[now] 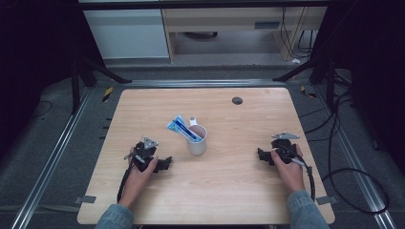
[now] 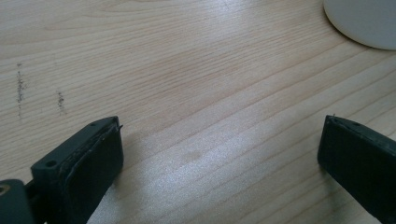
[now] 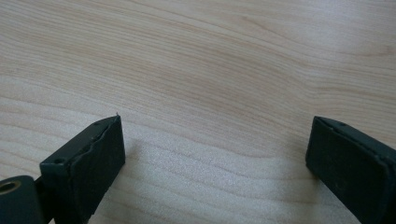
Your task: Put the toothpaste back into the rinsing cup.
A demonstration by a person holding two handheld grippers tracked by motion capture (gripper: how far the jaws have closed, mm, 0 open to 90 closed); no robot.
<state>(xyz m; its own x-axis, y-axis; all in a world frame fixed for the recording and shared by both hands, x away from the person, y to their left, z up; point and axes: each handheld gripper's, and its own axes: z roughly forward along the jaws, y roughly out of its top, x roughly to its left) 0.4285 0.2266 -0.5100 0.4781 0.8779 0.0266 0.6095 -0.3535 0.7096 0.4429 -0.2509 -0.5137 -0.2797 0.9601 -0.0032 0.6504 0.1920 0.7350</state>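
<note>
On the wooden table [image 1: 229, 191], centre: one white cup [image 1: 197, 140], upright, with a blue-and-white toothpaste tube [image 1: 183, 128] leaning out of it toward the far left. Your left gripper [image 1: 165, 163] rests low just left of the cup, jaws released, nothing between them. Your right gripper [image 1: 261, 155] sits well apart to the cup's right, jaws likewise spread wide over bare wood.

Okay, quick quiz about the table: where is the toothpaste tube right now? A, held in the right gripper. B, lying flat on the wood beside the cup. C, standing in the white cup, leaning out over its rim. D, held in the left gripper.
C: in the high view the blue and white toothpaste tube stands in the white cup, slanting out past its rim.
</note>
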